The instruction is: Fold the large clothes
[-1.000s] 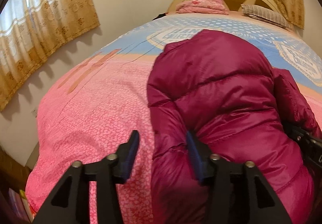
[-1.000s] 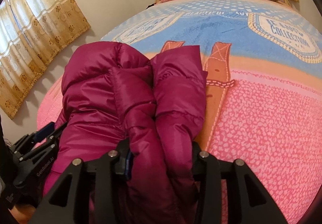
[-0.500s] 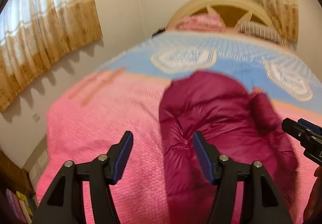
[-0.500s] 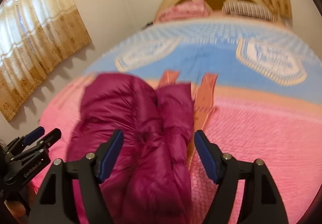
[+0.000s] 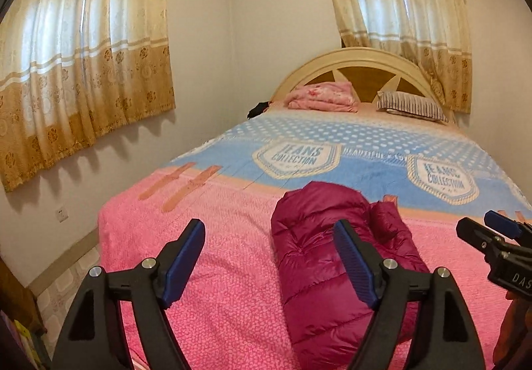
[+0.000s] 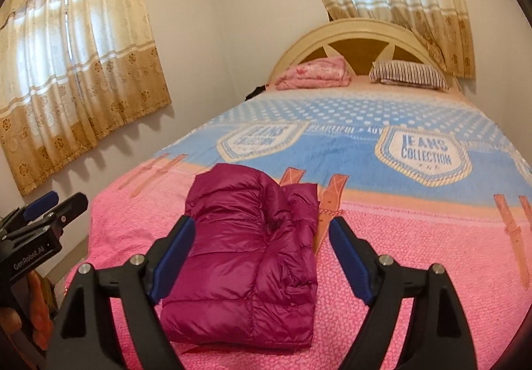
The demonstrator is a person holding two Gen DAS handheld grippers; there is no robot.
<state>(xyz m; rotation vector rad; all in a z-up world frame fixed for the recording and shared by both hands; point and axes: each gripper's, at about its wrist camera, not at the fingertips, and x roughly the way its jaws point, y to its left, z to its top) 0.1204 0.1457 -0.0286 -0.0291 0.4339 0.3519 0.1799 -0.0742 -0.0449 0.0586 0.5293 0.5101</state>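
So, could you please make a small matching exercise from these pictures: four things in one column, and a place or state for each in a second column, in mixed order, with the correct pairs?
Things
1. magenta puffer jacket
2. striped pillow
3. folded pink blanket
4. left gripper

Places or states
A. open, holding nothing
B. at the headboard, right side
C. folded, on the pink part of the bedspread
D. at the headboard, left side

Pairs: 1-C, 2-B, 3-D, 4-A

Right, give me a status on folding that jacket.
Done: the magenta quilted puffer jacket lies folded into a compact bundle on the pink bedspread. In hand: nothing; left gripper and right gripper are open, clear of it. Left: apparently nothing.
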